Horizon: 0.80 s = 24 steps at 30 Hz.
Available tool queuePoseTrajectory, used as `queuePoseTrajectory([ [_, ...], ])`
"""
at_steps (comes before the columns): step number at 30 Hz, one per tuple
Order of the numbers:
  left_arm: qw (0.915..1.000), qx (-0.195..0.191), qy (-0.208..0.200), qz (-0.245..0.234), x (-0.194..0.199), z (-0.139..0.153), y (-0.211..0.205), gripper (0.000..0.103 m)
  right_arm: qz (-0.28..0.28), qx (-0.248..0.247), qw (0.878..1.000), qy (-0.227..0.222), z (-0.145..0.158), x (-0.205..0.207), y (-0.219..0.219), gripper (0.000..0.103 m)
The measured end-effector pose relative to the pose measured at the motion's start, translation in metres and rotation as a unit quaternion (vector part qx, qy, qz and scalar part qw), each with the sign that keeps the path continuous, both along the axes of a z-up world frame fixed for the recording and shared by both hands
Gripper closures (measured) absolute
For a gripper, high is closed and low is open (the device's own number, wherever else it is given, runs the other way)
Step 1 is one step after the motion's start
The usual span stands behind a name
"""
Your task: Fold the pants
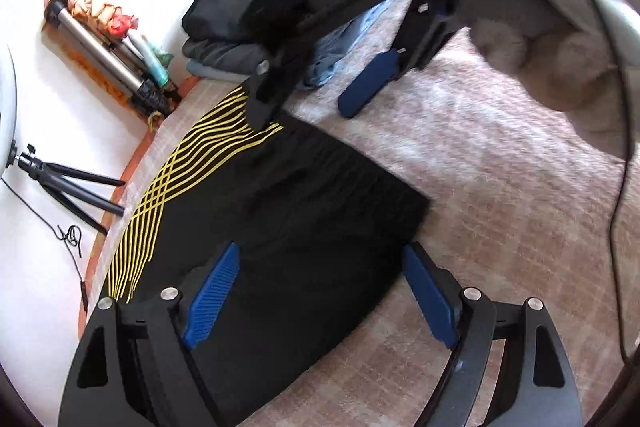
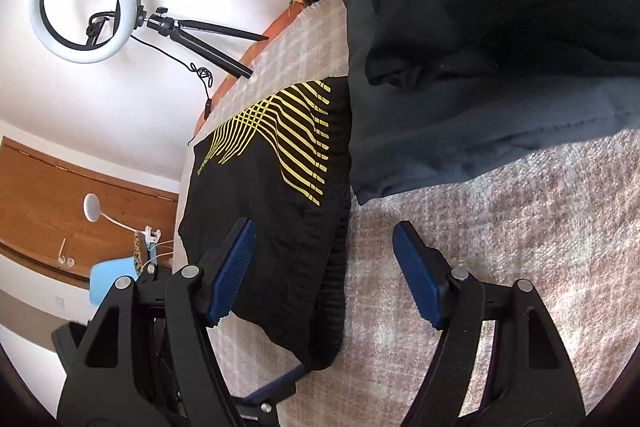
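Pants: the black pants (image 1: pixel 288 211) with a yellow line print lie on the bed (image 1: pixel 500 227), already folded into a flat, roughly rectangular packet; they sit along the bed's left edge, their printed end toward the far corner where a pile of dark folded clothes (image 1: pixel 224 23) stands

Waistband: in the right wrist view a ribbed, thicker border (image 2: pixel 338 291) runs down the packet's right side and round its near corner; I take it for the elastic waist

Handling: a judgement only; thin, soft, light cloth with no stiffness, likely somewhat slippery; layers may slide apart if lifted by one ply; nothing fragile

Where to hold: best pinched through all layers at a corner or along the ribbed border, where the cloth is thickest; one corner per hand, so the fold stays square

Left gripper (image 1: pixel 320 291): fingers wide apart, clamped on nothing; it hangs above the packet's near end, one finger over the black cloth, the other over the blanket just beside the edge

Right gripper (image 2: pixel 322 271): fingers likewise apart and empty; its left finger over the black cloth, its right one over bare blanket

Risk: the fuzzy blanket may be caught together with the bottom layer

Beyond the bed: a ring light (image 2: pixel 86 1) on a small tripod on the white floor
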<state>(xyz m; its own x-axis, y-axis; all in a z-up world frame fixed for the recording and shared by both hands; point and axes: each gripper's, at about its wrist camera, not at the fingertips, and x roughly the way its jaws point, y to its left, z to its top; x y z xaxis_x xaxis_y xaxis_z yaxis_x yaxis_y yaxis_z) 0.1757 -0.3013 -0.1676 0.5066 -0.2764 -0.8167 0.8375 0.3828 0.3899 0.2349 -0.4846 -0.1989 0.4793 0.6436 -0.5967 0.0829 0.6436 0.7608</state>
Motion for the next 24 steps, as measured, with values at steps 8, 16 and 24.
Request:
queuePoseTrajectory([
  [8, 0.9988, -0.008, -0.001, -0.049, -0.019, -0.005, -0.007, 0.024, -0.008, 0.010, 1.000, 0.003, -0.001, 0.001, -0.005, 0.028],
  [16, 0.9934, -0.075, 0.086, -0.016, 0.016, -0.002, -0.007, 0.066, -0.015, 0.010, 1.000, 0.005, -0.002, 0.001, -0.009, 0.028],
  [24, 0.9725, -0.182, 0.140, 0.036, 0.045, 0.030, 0.027, 0.084, -0.014, 0.032, 0.999, 0.015, -0.004, 0.006, 0.001, 0.028],
])
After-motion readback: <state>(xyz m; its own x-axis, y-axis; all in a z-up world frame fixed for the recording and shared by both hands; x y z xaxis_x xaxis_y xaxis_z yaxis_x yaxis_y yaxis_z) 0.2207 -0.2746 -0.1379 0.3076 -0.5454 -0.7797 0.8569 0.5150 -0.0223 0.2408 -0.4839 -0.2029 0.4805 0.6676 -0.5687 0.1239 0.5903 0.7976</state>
